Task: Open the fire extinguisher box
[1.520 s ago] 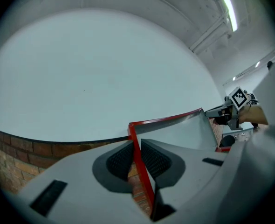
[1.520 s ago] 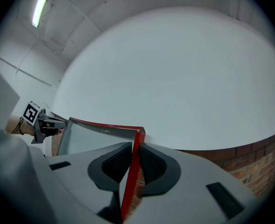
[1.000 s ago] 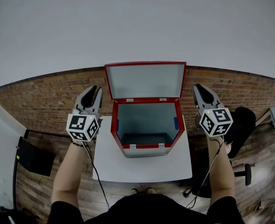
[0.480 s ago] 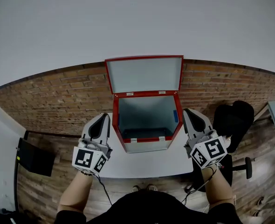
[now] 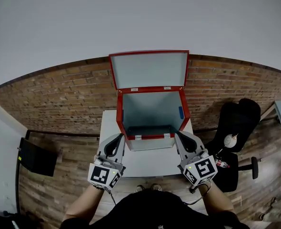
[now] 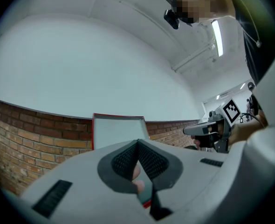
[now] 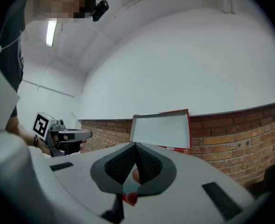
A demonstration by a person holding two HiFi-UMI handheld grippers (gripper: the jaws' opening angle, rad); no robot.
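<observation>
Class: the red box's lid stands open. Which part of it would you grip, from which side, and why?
Probably its free top edge, from above near a corner: the lid stands upright, hinged along the back of the box, so that thin edge is exposed and farthest from the hinge.

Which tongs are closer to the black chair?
Right. The right tongs are at the right front corner of the red box, toward the black chair; the left tongs are at its left front corner.
</observation>
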